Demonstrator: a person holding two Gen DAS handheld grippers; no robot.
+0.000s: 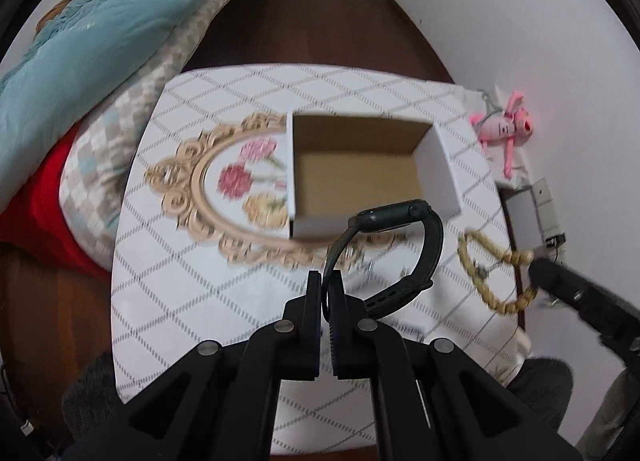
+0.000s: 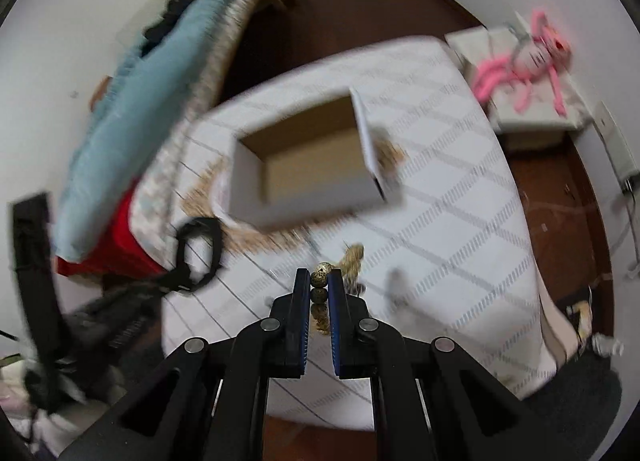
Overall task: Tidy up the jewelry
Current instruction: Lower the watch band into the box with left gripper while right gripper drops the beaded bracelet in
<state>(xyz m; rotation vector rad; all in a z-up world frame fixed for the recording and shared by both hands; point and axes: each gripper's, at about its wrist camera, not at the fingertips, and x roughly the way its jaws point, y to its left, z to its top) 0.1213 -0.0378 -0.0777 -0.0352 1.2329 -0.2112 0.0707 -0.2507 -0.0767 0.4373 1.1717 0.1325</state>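
Left tongs [image 1: 325, 281] pinching smartwatch [image 1: 394, 217] strap; open cardboard box [image 1: 360, 169] straight ahead. Right tongs [image 2: 319, 279] pinching bead bracelet [image 2: 322, 275], farther from box.

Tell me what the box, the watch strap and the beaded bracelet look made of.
Box: cardboard, white outside, raw brown inside. Watch strap: matte black, flexing, with a row of holes, likely silicone. Beaded bracelet: tan speckled round beads, possibly wood or seed; blur leaves it open.

Both grippers — left gripper [image 1: 325, 281], right gripper [image 2: 319, 279] — are matte black, with round silver pivot screws and blue-padded fingers [image 2: 335, 301].
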